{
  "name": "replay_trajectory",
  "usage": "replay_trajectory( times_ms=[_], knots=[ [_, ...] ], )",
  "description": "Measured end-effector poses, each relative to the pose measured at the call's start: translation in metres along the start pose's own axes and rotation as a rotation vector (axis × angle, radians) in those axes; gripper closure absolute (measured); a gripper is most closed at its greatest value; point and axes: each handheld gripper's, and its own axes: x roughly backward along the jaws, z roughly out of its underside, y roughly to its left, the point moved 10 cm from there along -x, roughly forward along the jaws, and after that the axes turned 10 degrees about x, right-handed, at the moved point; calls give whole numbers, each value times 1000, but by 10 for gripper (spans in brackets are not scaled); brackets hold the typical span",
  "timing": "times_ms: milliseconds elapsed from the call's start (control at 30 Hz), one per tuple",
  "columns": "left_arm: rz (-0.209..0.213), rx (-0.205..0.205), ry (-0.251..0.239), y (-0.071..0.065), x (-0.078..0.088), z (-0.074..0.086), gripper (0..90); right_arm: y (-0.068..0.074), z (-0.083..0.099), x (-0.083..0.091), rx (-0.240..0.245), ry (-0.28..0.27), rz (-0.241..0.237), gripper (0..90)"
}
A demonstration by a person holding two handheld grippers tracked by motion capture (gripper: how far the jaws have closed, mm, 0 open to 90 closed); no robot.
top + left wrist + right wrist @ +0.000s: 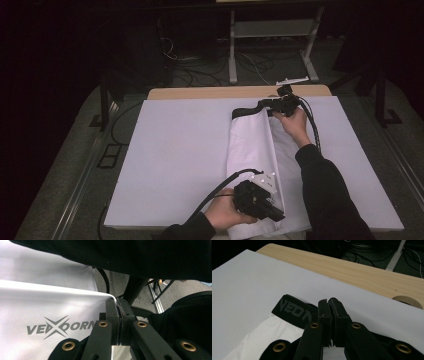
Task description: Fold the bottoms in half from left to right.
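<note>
High view: white shorts [252, 150] with a black waistband [246, 111] lie lengthwise on the white sheet [175, 150] that covers the table [210, 93], right of its middle, waistband at the far end, hem toward the person; one side is folded over along a long crease. The right gripper [274, 105] sits at the waistband end, the left gripper [276, 212] at the near hem, so the garment is stretched between the two. Left gripper view: jaws pressed together with a thin edge of white cloth [75, 312] pinched between them, a grey printed logo [60, 327] just beside the grip, a dark sleeve [140, 255] overhead. Right gripper view: jaws likewise closed, with white cloth showing in the slit beneath them and the lettered waistband [292, 310] touching their left side; a roll of tape [409, 301] rests on the bare wood at the far edge. Step judged: carrying the lengthwise fold across. Best practice: move both ends at one pace, keep the cloth lightly taut, lay the edge parallel to the crease, release only once it lies flat. Particular to each view: the overall lie of the garment comes from above; the pinch on cloth and the lettering come from the gripper views, and the tape from the right one
</note>
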Motion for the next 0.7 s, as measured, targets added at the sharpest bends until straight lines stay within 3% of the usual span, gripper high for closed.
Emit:
replay_trajectory(
  times_ms=[200, 700],
  knots=[
    [-8, 7, 7, -1, -14, -6, 876, 2, -2, 0, 37, 7, -11, 862],
    [-11, 41, 5, 7, -40, -19, 876, -12, 4, 5, 33, 31, -3, 862]
  ],
)
